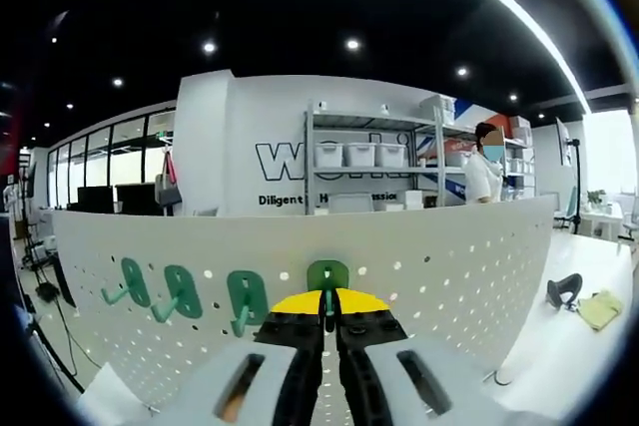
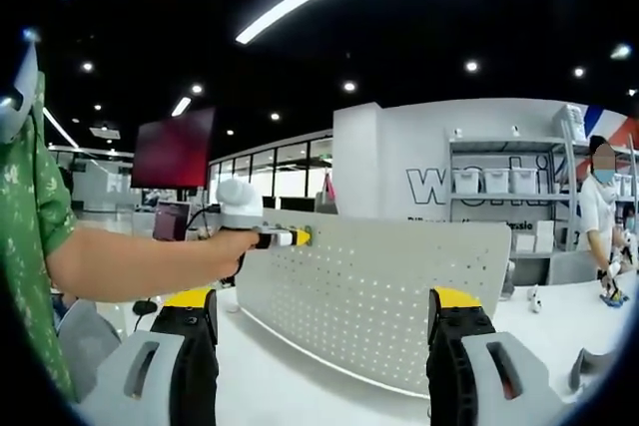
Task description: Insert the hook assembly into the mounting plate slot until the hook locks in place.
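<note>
Green hooks stand in a row along the white pegboard: three already seated at the left (image 1: 180, 291), and a fourth hook (image 1: 327, 274) that my left gripper (image 1: 328, 324) pinches between its jaws, pressed against the board's face. My jaws are nearly together on its lower stem, so the pegs behind the green plate are hidden from me, and I cannot tell whether they have entered the holes. That is the main risk: if I push while the pegs sit between holes, the hook will skid across the panel or twist in my grip. Tilting my hand could seat one peg and leave the other out, so it looks mounted yet never locks. Letting go too early would drop it behind the curved board, out of sight. Pushing hard could also rock the pegboard (image 2: 399, 276), which seems to stand free on the counter (image 2: 300, 386). Over on the right, my right gripper (image 2: 324, 341) hangs back with its jaws spread wide and holding nothing, so nothing braces the board.
</note>
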